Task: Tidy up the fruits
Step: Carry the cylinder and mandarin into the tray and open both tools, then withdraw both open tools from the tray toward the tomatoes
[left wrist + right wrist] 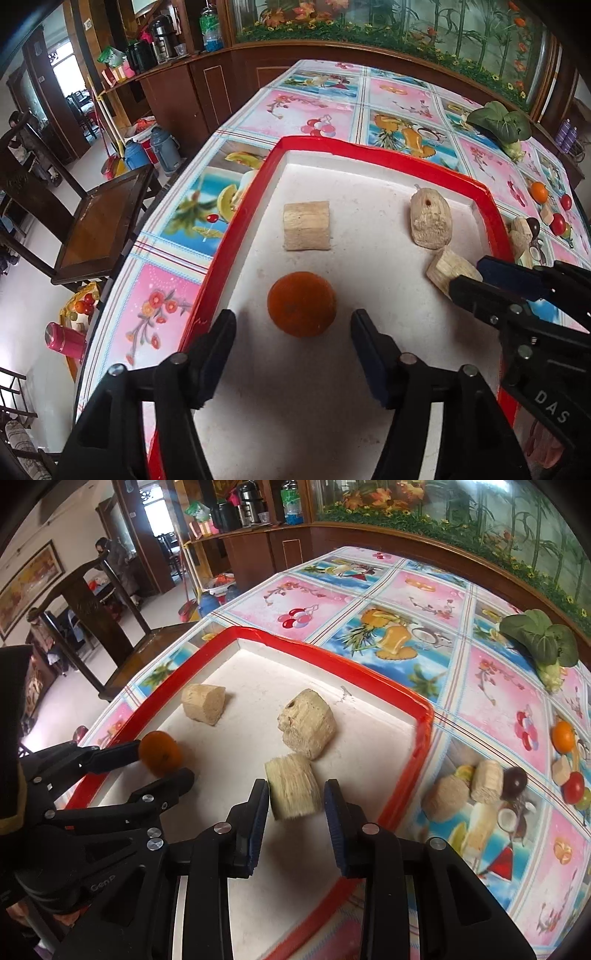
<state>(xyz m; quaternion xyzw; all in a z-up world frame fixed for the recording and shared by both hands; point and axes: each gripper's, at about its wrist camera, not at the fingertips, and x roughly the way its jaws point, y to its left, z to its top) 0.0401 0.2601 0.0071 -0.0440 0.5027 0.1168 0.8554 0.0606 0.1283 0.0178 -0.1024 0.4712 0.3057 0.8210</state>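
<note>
A red-rimmed white tray [369, 147] [332, 653] lies on the flowered tablecloth. An orange [301, 304] [160, 753] rests on the tray floor between the fingers of my left gripper [293, 317] [162, 760]. That gripper is open, with a gap showing on each side of the fruit. My right gripper [295, 788] [466, 276] is shut on a beige fibrous chunk [293, 794] [448, 271] low over the tray's right part. Two more beige chunks [306, 226] [431, 218] lie farther back in the tray.
On the cloth right of the tray lie another orange [563, 736], a red tomato [574, 786], a dark fruit [515, 777] and two beige chunks [443, 797]. A leafy green [543, 642] sits far right. A wooden chair [103, 221] stands off the table's left edge.
</note>
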